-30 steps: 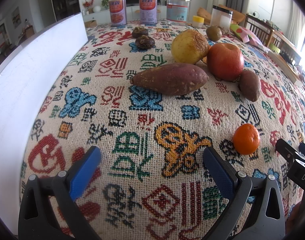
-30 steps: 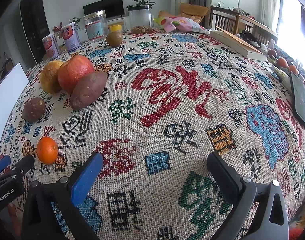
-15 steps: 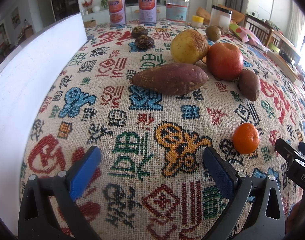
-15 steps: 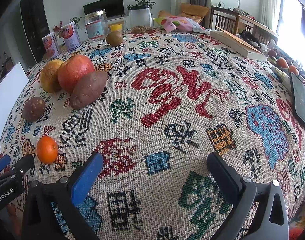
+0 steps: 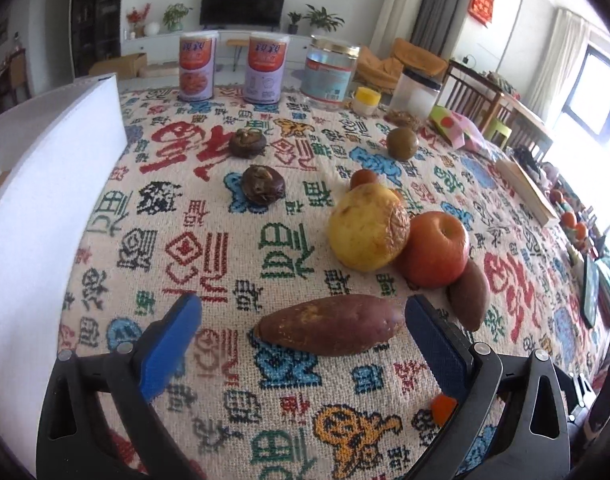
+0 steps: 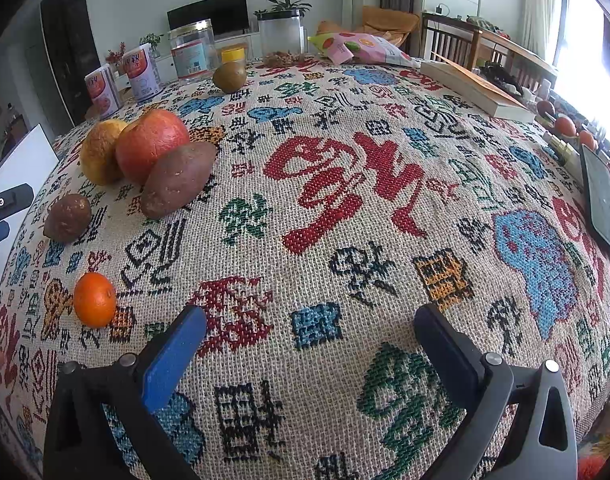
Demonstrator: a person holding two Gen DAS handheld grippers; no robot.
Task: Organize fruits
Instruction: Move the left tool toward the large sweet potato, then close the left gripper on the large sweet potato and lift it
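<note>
1. The left claw (image 5: 303, 320) is spread wide above the desk (image 5: 209, 240), empty, a long sweet potato (image 5: 331, 330) between its blue fingers.
2. The sweet potato lies crosswise, its tapered tip toward the right finger; behind it are a yellow pear (image 5: 369, 227) and a red apple (image 5: 435, 250).
3. Two cans (image 5: 197, 67) bear illegible writing.
4. The right claw (image 6: 309, 330) is spread, empty; a tangerine (image 6: 94, 299) lies to its left.
</note>
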